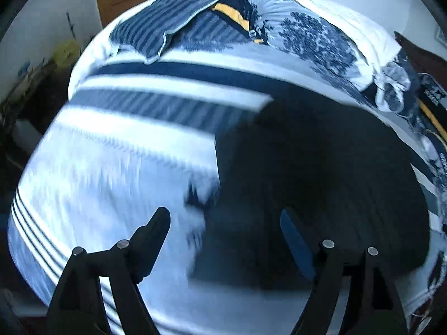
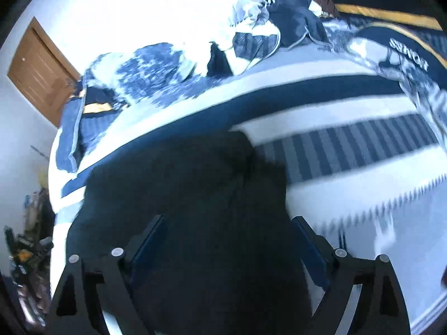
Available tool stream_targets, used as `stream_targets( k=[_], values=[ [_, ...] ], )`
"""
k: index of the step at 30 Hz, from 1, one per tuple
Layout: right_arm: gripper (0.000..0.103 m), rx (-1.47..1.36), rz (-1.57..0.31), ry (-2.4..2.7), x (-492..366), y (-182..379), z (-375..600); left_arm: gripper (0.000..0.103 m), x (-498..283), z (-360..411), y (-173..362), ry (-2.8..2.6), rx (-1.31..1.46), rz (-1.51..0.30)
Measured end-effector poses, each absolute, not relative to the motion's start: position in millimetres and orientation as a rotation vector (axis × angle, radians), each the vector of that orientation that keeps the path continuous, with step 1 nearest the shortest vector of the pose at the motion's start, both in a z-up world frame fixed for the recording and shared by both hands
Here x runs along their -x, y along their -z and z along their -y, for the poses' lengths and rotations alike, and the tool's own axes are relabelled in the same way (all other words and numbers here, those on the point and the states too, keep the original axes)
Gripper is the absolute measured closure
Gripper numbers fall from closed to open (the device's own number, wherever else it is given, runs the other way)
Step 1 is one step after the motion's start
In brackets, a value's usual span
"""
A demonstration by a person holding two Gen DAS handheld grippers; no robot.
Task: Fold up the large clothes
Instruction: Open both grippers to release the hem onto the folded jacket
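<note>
A large dark garment [image 1: 315, 184] lies flat on a bed with a blue and white striped cover [image 1: 134, 145]. In the left wrist view my left gripper [image 1: 225, 215] is open and empty above the garment's left edge, its left finger over the bedcover. In the right wrist view the same garment [image 2: 184, 189] fills the middle. My right gripper [image 2: 227, 222] is open and empty, both fingers hovering over the dark cloth. Both views are blurred by motion.
Pillows and bunched blue-patterned bedding [image 1: 304, 30] lie along the bed's far side. A dark and yellow cushion marked HOMES [image 2: 402, 47] is at the right. A wooden door [image 2: 39, 69] stands in the white wall. Clutter [image 2: 28, 240] sits on the floor left of the bed.
</note>
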State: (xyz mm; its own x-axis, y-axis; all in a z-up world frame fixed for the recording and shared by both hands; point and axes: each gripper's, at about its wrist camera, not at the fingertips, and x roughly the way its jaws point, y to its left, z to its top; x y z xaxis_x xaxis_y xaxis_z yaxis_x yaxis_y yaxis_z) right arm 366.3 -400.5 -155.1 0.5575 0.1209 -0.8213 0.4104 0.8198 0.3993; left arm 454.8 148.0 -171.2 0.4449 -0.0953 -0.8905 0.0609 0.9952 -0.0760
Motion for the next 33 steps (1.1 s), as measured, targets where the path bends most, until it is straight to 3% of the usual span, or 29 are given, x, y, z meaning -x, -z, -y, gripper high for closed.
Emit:
stream_targets(
  k=[5,11,19,26,33],
  values=[
    [0.011,-0.691,-1.001,0.167,-284,162,361,0.021,-372,-142,201,0.09,0.125,-1.202],
    [0.011,-0.85,-1.083,0.164,-221,215,345,0.021,-326,-138,227,0.078,0.225,-1.261],
    [0.011,-1.051,-1.088,0.149,-237,255,373,0.021,-367,-146,230,0.059,0.35,-1.308],
    [0.011,-1.137,-1.093,0.089,-269,273,377,0.021,-415,-164,263,0.042,0.479,-1.394],
    [0.012,-1.266,-0.996,0.166,-271,284,409,0.021,-455,-173,263,0.051,0.577,-1.325]
  ],
)
